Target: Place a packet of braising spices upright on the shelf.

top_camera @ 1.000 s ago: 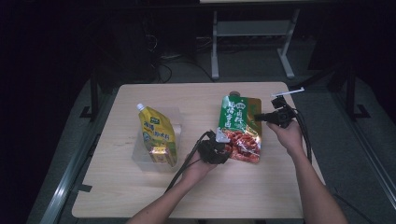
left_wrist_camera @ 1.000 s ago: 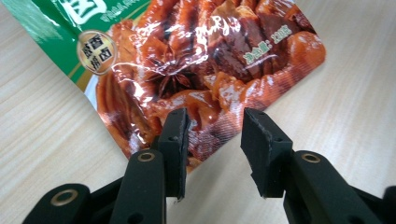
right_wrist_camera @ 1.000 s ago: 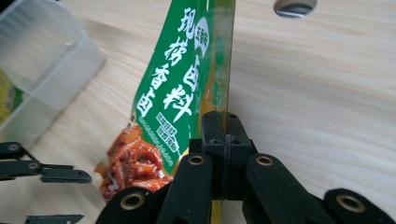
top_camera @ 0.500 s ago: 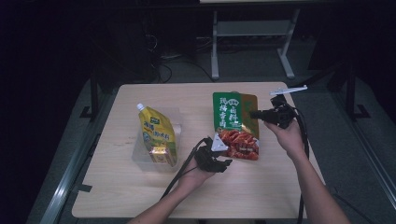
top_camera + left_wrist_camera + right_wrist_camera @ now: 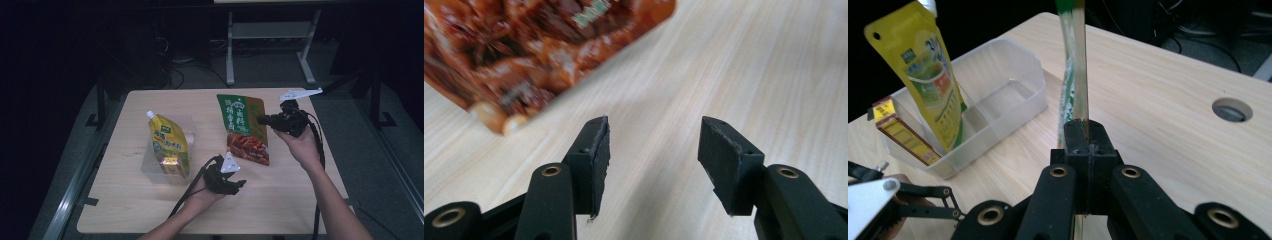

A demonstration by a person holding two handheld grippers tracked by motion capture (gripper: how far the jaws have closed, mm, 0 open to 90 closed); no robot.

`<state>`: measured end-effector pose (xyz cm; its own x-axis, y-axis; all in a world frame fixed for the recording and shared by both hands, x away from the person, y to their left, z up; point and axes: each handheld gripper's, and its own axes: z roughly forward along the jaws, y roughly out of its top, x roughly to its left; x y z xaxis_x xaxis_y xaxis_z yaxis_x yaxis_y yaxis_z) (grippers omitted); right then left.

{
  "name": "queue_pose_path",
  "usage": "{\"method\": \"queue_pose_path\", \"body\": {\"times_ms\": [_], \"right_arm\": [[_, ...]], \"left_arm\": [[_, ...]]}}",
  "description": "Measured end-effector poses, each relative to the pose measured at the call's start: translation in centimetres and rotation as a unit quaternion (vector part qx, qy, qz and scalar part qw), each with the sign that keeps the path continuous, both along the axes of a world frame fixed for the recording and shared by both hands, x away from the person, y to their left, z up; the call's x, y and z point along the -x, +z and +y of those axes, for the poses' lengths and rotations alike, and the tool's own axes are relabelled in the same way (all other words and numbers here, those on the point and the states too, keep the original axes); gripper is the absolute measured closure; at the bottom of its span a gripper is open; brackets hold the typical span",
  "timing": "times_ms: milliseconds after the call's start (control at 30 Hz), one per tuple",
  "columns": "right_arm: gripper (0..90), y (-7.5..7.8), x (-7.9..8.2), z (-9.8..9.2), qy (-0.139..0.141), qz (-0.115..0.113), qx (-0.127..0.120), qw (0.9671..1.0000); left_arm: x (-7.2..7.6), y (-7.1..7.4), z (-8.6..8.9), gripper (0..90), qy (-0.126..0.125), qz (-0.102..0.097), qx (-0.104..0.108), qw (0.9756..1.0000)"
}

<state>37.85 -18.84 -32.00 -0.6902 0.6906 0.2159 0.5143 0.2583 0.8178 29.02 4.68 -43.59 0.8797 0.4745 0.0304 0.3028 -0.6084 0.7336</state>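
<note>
While my right gripper pinches the green-and-red pouch, my left gripper has just been opening, nothing between its jaws.

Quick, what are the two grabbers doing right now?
Left gripper: open, just been opening, holding nothing.
Right gripper: shut on the green snack bag.

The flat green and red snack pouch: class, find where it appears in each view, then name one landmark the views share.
High view: the flat green and red snack pouch lies right of centre.
Left gripper view: its red printed end is at upper left.
Right gripper view: its edge rises from the clamped jaws at centre.
Shared landmark: the pale wooden table.
</note>
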Motion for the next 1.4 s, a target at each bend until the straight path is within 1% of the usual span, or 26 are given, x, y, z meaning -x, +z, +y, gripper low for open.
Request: {"method": "queue_pose_path", "body": {"times_ms": [67, 167, 300, 367, 500, 533, 567, 633, 700, 833, 900, 1033, 1067, 1133, 1167, 1267, 1300, 1367, 1400], "right_arm": [[90.0, 0.3, 0.1, 0.3, 0.003, -0.008, 0.001, 1.0], [90.0, 0.8, 0.3, 0.9, 0.005, -0.022, 0.008, 0.9997], [90.0, 1.3, 0.4, 1.5, 0.008, -0.031, 0.01, 0.9994], [90.0, 1.7, 0.4, 2.1, 0.012, -0.039, 0.018, 0.999], [90.0, 2.1, 0.3, 2.5, 0.014, -0.046, 0.018, 0.9987], [90.0, 2.1, 0.3, 2.5, 0.014, -0.046, 0.018, 0.9987], [90.0, 2.3, 0.3, 2.8, 0.019, -0.048, 0.015, 0.9986], [90.0, 2.6, 0.4, 3.2, 0.022, -0.052, 0.016, 0.9983], [90.0, 3.1, 0.5, 4.1, 0.033, -0.059, 0.015, 0.9976], [90.0, 3.7, 0.5, 5.3, 0.046, -0.068, 0.017, 0.9965], [90.0, 4.0, 0.5, 6.0, 0.052, -0.076, 0.02, 0.9956], [90.0, 4.2, 0.3, 6.7, 0.058, -0.082, 0.018, 0.9948], [90.0, 4.4, 0.2, 7.1, 0.063, -0.084, 0.014, 0.9943], [90.0, 4.5, 0.2, 7.3, 0.064, -0.087, 0.013, 0.994], [90.0, 4.6, 0.1, 7.9, 0.07, -0.089, 0.011, 0.9935], [90.0, 4.7, 0.1, 8.3, 0.073, -0.092, 0.01, 0.993], [90.0, 4.8, 0.0, 8.6, 0.078, -0.096, 0.008, 0.9923], [90.0, 4.9, -0.1, 9.2, 0.081, -0.097, -0.001, 0.992], [90.0, 5.0, -0.2, 9.5, 0.083, -0.1, -0.001, 0.9915]], "left_arm": [[0.2, 0.1, 0.2, 45.1, -0.002, -0.003, -0.003, 1.0], [0.4, 0.3, 0.5, 44.3, -0.001, -0.005, -0.001, 1.0], [0.7, 0.6, 0.9, 42.2, -0.004, -0.01, -0.004, 0.9999], [0.9, 0.7, 1.0, 41.6, -0.007, -0.012, -0.003, 0.9999], [1.2, 0.8, 1.2, 40.6, -0.007, -0.013, 0.001, 0.9999], [1.3, 0.8, 1.4, 40.6, -0.006, -0.011, 0.006, 0.9999], [1.4, 0.7, 1.4, 40.3, -0.004, -0.009, 0.009, 0.9999], [1.6, 0.7, 1.6, 40.1, -0.005, -0.011, 0.009, 0.9999], [1.7, 0.7, 1.9, 39.8, -0.008, -0.01, 0.003, 0.9999], [2.0, 0.6, 2.4, 39.1, -0.007, -0.008, 0.006, 0.9999], [2.4, 0.5, 2.6, 38.6, -0.008, -0.004, 0.01, 0.9999], [2.7, 0.4, 2.8, 38.0, -0.012, -0.006, 0.009, 0.9999], [2.9, 0.3, 2.9, 38.0, -0.012, -0.003, 0.011, 0.9999], [3.1, 0.2, 3.0, 37.9, -0.014, -0.002, 0.012, 0.9998], [3.1, 0.2, 3.1, 37.5, -0.014, 0.0, 0.012, 0.9998], [3.3, 0.1, 3.2, 37.3, -0.014, 0.001, 0.016, 0.9998], [3.3, 0.1, 3.2, 37.2, -0.015, 0.0, 0.015, 0.9998], [3.5, 0.1, 3.4, 37.2, -0.016, 0.0, 0.016, 0.9998], [3.5, 0.1, 3.4, 37.2, -0.015, 0.001, 0.015, 0.9998]]}}
